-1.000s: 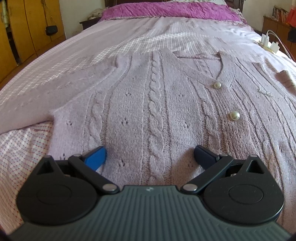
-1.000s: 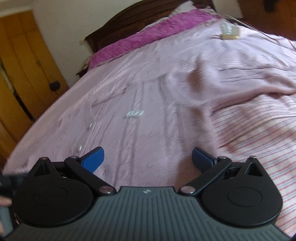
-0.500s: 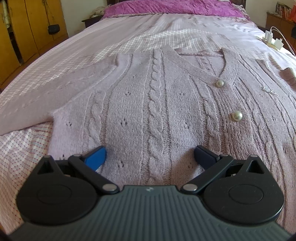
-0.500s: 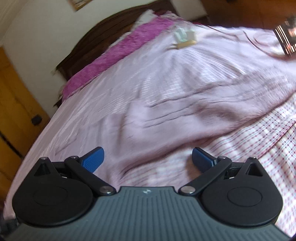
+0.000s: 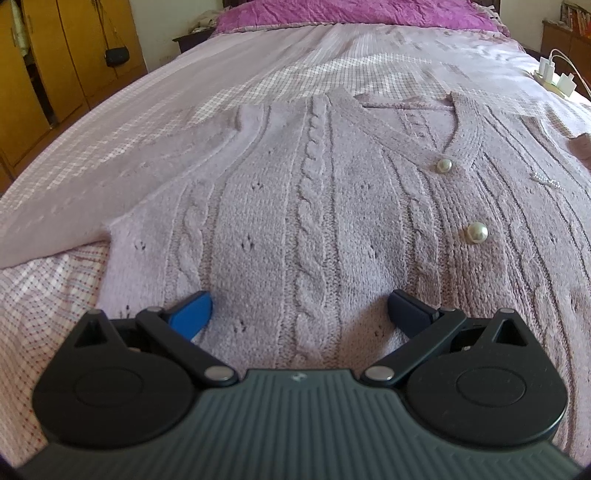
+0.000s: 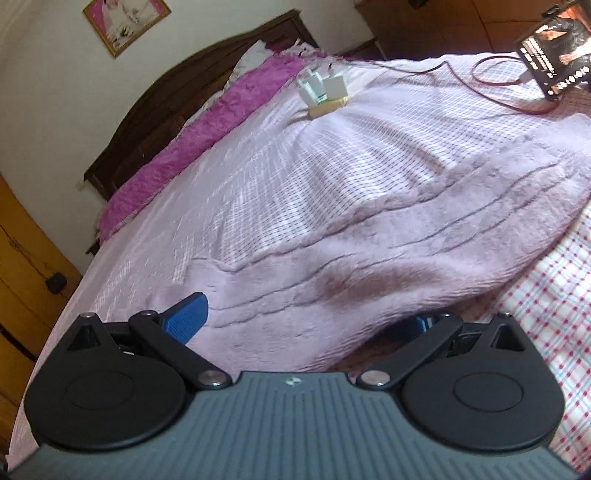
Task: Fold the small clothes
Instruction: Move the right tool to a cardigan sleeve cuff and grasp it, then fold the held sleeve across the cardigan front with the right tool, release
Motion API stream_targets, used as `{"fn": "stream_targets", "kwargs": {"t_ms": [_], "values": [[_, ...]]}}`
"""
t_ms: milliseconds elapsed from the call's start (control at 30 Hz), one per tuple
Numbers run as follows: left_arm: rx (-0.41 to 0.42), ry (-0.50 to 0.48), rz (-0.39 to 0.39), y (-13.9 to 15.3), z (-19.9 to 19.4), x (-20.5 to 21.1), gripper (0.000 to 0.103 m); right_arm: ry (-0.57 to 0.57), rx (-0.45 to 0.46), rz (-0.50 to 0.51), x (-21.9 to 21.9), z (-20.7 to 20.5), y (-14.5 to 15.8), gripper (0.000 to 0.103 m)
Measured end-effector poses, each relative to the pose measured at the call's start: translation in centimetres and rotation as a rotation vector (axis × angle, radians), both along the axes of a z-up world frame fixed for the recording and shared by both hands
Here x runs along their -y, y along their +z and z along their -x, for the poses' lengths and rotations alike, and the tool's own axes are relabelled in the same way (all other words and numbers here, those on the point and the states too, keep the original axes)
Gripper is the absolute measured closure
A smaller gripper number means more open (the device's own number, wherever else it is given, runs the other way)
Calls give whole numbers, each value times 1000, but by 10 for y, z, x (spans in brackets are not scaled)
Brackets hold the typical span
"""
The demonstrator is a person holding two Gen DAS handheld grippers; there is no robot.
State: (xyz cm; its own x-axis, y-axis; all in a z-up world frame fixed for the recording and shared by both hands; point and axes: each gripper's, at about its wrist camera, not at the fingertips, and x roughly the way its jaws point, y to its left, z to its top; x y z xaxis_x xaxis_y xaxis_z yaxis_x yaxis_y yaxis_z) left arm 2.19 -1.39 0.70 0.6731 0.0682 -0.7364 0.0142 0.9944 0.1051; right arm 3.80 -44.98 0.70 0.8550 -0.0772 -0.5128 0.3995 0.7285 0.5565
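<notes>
A lilac cable-knit cardigan [image 5: 303,206] with pearl buttons [image 5: 477,232] lies flat, front up, on the bed. Its left sleeve [image 5: 110,192] stretches out to the left. My left gripper [image 5: 300,308] is open, low over the cardigan's lower body, with nothing between its fingers. In the right wrist view the cardigan's right side and sleeve [image 6: 388,258] lie in soft folds on the checked sheet. My right gripper [image 6: 312,315] is open astride the sleeve's near edge, its blue left finger [image 6: 188,314] on top of the knit; the right finger is mostly hidden under the fabric edge.
A checked lilac bedsheet [image 5: 110,122] covers the bed, with a magenta blanket [image 5: 351,14] at the head. A power strip with white chargers [image 6: 325,92] and a red cable [image 6: 491,85] lie on the bed's right side. Wooden wardrobes [image 5: 55,62] stand at the left.
The left gripper has crept slightly forward over the cardigan. The right gripper swung right and down from the cardigan's body to the sleeve edge, which now lies between its fingers.
</notes>
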Motion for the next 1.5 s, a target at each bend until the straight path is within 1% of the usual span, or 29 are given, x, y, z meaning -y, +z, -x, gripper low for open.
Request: {"fn": "stream_targets", "kwargs": {"t_ms": [67, 133, 167, 233, 267, 300, 333, 367, 400, 500, 667, 800, 867, 1000, 1233, 1500], "values": [[7, -2, 3, -1, 1, -1, 0, -15, 24, -20, 3, 4, -2, 0], [7, -5, 6, 0, 2, -2, 0, -52, 43, -40, 5, 6, -2, 4], [7, -7, 7, 0, 2, -2, 0, -80, 57, -55, 6, 9, -1, 7], [8, -10, 8, 2, 3, -3, 0, -142, 95, -93, 12, 14, -1, 17], [10, -14, 7, 2, 4, -3, 0, -165, 109, -106, 15, 16, -2, 28], [11, -18, 5, 3, 4, -3, 0, -187, 125, -122, 18, 17, -2, 48], [14, -27, -1, 5, 5, -3, 0, -201, 136, -134, 19, 21, -1, 61], [17, -36, -6, 6, 6, -3, 0, -214, 138, -136, 21, 22, 1, 81], [19, -44, -10, 8, 6, -3, 0, -226, 136, -129, 22, 23, 4, 91], [25, -57, -9, 12, 7, -4, 0, -230, 180, -82, 19, 32, 19, 96], [33, -84, 16, 19, 11, -6, 0, -226, 244, 17, 6, 52, 51, 96], [44, -102, -3, 28, 14, -7, 0, -165, 242, 104, -17, 57, 71, 96], [43, -99, 5, 33, 15, -9, 0, -131, 236, 139, -31, 53, 79, 96], [55, -87, 24, 47, 15, -19, 0, -65, 236, 174, -61, 43, 91, 96], [103, -52, -1, 70, 18, -42, 0, 33, 268, 214, -121, 26, 114, 96], [120, -8, 9, 76, 21, -66, 0, 130, 267, 255, -194, -4, 135, 96]]}}
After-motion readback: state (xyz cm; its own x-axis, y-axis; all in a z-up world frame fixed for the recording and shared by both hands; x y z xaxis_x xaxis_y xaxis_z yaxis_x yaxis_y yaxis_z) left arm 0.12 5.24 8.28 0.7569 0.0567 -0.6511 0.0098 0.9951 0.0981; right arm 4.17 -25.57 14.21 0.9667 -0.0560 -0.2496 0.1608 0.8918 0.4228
